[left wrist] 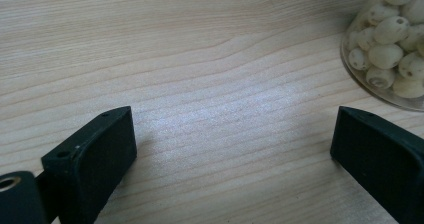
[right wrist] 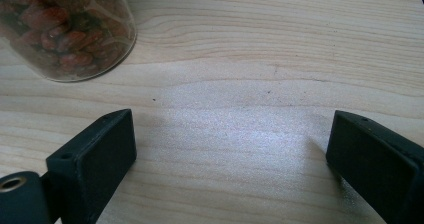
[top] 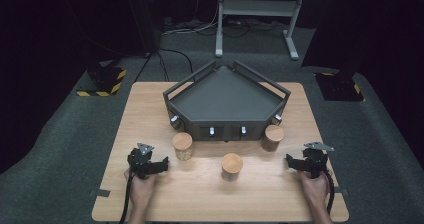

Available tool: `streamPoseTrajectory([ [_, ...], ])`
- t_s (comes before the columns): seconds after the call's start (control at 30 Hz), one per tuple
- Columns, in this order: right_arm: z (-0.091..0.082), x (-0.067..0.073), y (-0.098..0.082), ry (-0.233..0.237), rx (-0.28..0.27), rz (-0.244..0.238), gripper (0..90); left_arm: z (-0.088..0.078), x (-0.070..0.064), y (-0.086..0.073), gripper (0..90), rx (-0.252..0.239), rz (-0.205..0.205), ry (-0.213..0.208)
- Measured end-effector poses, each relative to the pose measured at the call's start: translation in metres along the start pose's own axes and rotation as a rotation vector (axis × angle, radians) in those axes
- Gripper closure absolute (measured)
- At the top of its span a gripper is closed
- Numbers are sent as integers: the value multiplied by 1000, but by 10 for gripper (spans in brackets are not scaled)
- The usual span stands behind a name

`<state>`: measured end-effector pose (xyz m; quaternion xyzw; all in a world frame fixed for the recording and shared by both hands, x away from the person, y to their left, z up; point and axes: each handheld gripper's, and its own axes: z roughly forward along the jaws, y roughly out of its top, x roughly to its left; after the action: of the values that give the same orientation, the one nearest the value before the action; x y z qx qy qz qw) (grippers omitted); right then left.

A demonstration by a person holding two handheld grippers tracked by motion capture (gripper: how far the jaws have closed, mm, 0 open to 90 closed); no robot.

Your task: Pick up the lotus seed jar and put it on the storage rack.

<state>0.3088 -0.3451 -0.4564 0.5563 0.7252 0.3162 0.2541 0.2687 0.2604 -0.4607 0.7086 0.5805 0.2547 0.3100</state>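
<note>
Three glass jars with wooden lids stand on the wooden table (top: 150,109) in front of a dark five-sided tray (top: 225,96). The left jar (top: 182,145) holds pale round seeds (left wrist: 387,54). The middle jar (top: 232,166) stands nearest the front. The right jar (top: 273,137) holds reddish-brown pieces (right wrist: 65,29). My left gripper (top: 159,165) (left wrist: 232,134) rests low over bare wood left of the jars, open with nothing between its jaws. My right gripper (top: 294,160) (right wrist: 230,134) sits right of the jars, also open and holding nothing.
The tray has raised rails and small knobs (top: 211,131) on its front face. A metal stand (top: 257,14) and cables lie on the dark floor beyond the table. Bare wood stretches between the two grippers around the middle jar.
</note>
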Motion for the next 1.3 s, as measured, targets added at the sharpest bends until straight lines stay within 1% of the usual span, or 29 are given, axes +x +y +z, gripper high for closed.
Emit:
streamPoseTrajectory([
  [0.17, 1, 0, 1, -4, 4, 2, 30, 0, 1, 1, 35, 3, 3, -6],
  [0.23, 1, 1, 1, -5, 6, 5, 24, 1, 1, 1, 16, 6, 9, -9],
  [0.27, 1, 1, 2, -6, 7, 4, 21, 0, 2, 4, 15, 21, 13, -15],
  [0.37, 2, 1, 3, -7, 10, 8, 8, -2, 3, 6, 26, 29, 9, -25],
  [0.4, 2, 1, 3, -7, 10, 8, 8, -3, 4, 6, 26, 31, 1, -37],
  [0.47, 3, 2, 4, -9, 13, 7, 0, -6, 5, 5, 27, 25, 2, -52],
  [0.53, 3, 2, 4, -8, 13, 8, 0, -9, 4, 4, 27, 14, 15, -61],
  [0.6, 3, 2, 4, -8, 13, 8, 0, -13, 2, 3, 27, 2, 29, -75],
  [0.83, 3, 2, 4, -8, 13, 9, 0, -23, -6, 6, 20, -15, 75, -125],
  [0.9, 3, 2, 4, -8, 13, 8, 0, -25, -8, 8, 21, -17, 87, -148],
  [1.03, 3, 2, 4, -8, 13, 8, 0, -26, -16, 12, 23, -19, 121, -168],
  [1.13, 3, 2, 4, -8, 14, 8, 0, -24, -23, 16, 25, -18, 134, -173],
  [1.3, 3, 2, 4, -8, 13, 8, 0, -18, -33, 24, 32, -9, 139, -166],
])
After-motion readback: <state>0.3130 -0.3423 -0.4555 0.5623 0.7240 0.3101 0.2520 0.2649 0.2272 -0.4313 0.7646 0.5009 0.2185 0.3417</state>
